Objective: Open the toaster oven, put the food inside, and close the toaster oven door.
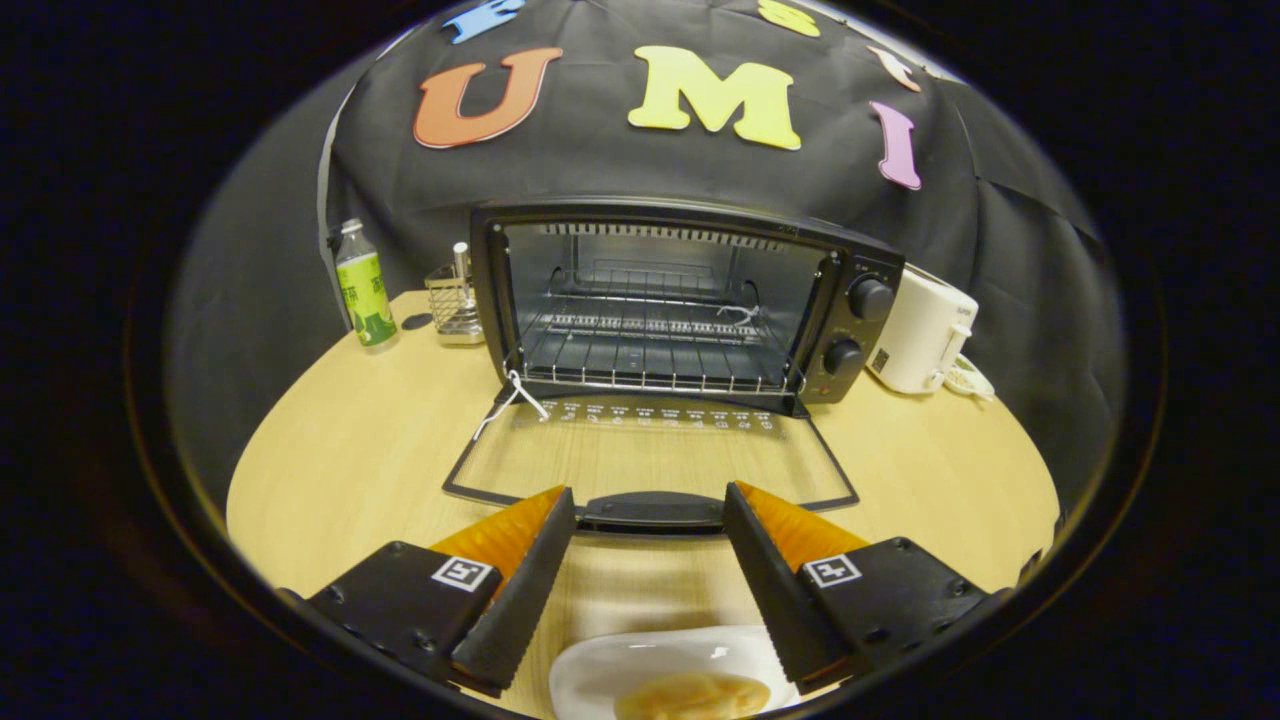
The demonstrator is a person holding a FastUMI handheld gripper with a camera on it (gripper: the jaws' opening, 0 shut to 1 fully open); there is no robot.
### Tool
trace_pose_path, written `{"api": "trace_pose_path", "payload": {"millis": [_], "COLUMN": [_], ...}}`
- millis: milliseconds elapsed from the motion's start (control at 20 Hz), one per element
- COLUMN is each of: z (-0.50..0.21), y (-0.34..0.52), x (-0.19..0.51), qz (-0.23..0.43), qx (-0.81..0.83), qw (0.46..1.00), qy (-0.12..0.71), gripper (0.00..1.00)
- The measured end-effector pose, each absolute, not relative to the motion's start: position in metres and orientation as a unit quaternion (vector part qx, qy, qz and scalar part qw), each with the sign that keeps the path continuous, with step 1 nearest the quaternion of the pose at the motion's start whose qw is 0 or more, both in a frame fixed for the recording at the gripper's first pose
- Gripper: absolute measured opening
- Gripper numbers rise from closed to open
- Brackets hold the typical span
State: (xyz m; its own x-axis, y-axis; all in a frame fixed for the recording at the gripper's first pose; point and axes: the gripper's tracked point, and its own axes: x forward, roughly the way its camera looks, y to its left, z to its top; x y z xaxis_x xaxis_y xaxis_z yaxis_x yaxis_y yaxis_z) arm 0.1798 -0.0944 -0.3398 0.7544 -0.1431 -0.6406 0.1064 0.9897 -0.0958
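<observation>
A black toaster oven (860,330) stands at the back of the round wooden table (340,470). Its glass door (650,460) lies folded down flat toward me, handle (650,510) nearest. Inside, a wire rack (650,355) is bare. My gripper (650,505) is open, its fingertips on either side of the door handle and just above it, touching nothing. Below and between the fingers, close to me, a white plate (640,670) carries a pale golden piece of food (690,697).
A green-labelled bottle (364,285) and a small wire holder (452,300) stand left of the oven. A white appliance (920,330) with a cord sits to its right. Black cloth hangs behind the table.
</observation>
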Motion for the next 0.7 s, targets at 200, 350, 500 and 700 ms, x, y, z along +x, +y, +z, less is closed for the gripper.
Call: {"api": "trace_pose_path", "payload": {"millis": [200,350,500,700], "z": [-0.352,-0.339,-0.314,-0.265], "y": [-0.091,-0.091,-0.084,-0.079], "x": [0.177,0.170,0.160,0.131], "qz": [-0.061,-0.062,-0.051,-0.045], "qx": [-0.015,-0.010,-0.009,-0.034], "qw": [0.931,0.939,0.948,0.963], "qy": [0.359,0.339,0.314,0.265], "gripper": [0.98,0.98,0.98,1.00]}}
